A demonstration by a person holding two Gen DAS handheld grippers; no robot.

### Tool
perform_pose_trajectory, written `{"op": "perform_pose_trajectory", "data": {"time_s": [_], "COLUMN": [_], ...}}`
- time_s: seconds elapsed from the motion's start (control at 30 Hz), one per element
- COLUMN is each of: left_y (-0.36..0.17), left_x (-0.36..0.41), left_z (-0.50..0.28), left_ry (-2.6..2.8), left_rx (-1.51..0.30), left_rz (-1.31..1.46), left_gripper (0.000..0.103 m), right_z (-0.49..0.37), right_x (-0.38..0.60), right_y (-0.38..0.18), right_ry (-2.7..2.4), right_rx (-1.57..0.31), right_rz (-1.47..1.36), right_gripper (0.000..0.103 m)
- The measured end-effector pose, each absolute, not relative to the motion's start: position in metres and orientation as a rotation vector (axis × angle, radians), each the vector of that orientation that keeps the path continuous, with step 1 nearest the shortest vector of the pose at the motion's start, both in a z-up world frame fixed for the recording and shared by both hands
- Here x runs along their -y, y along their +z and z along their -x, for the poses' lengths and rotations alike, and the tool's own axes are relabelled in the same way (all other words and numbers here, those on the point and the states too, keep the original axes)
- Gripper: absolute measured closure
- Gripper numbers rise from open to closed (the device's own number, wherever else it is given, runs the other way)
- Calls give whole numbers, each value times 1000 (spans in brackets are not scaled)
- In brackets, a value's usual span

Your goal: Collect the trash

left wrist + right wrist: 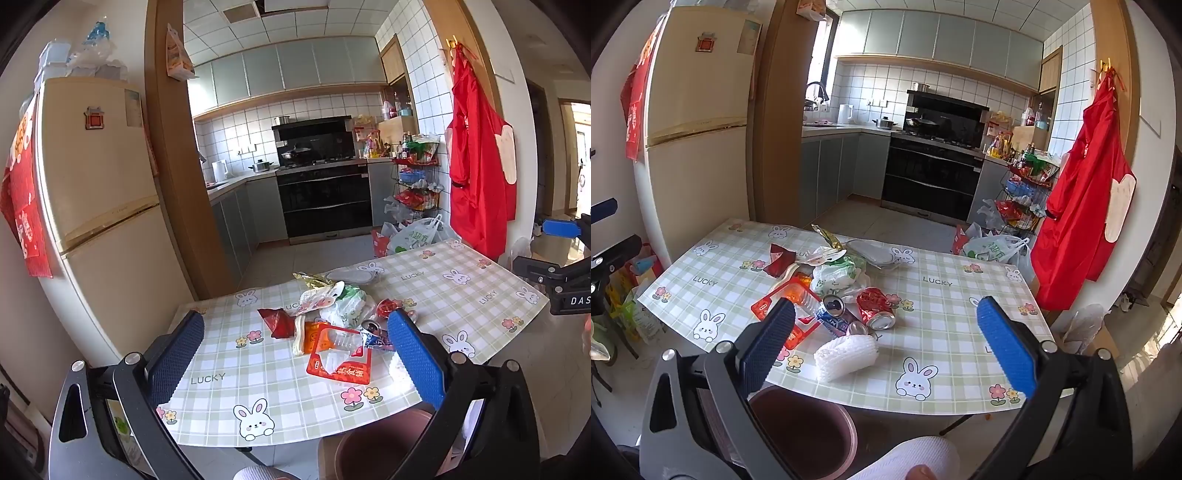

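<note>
Trash: crushed cans (877, 308), wrappers (836, 275), foam net (846, 356) on table (945, 299), all light, crinkly, pinch edges
Left gripper (295, 341): wide open, empty
Right gripper (884, 330): same

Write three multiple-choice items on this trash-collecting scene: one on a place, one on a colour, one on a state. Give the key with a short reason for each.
1. Where is the brown bin?
A. On the table
B. On the floor at the table's near edge
C. Beside the oven

2. What colour is the apron hanging on the wall?
A. Red
B. Green
C. White

3. How do the left gripper and right gripper stand?
A. Both shut on cans
B. Left shut on a wrapper, right open
C. Both open and holding nothing

Key:
1 B: the bin's rim shows below the edge of the table, between the gripper and the tabletop.
2 A: it hangs red from a hook by the doorway.
3 C: in each wrist view the blue pads stand wide apart with nothing between them.
</note>
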State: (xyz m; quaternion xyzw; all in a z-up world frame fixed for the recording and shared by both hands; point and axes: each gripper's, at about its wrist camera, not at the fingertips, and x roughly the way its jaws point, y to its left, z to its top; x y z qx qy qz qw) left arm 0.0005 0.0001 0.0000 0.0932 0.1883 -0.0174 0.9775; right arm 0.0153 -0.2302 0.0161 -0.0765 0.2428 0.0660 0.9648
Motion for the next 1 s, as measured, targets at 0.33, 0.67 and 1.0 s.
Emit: {"op": "perform_pose_trajectory", "data": {"time_s": [0.33, 0.67, 1.0], "left_y": [0, 4, 2], "left_x": [0, 3, 8], "left_z": [0, 3, 6], "left_ry": [-34, -36, -35], "left_rx": [-378, -379, -381], "left_rz": [-190, -191, -193], "left_gripper": [5, 5, 5], "right_z": [-17, -18, -19], "right_x": [229, 228, 226], "right_y": [17, 17, 17], "right_ry": [134, 134, 133], "right_rx": [-490, -490, -490], "right_rz": [156, 156, 157], "right_gripper": [6, 6, 6]}}
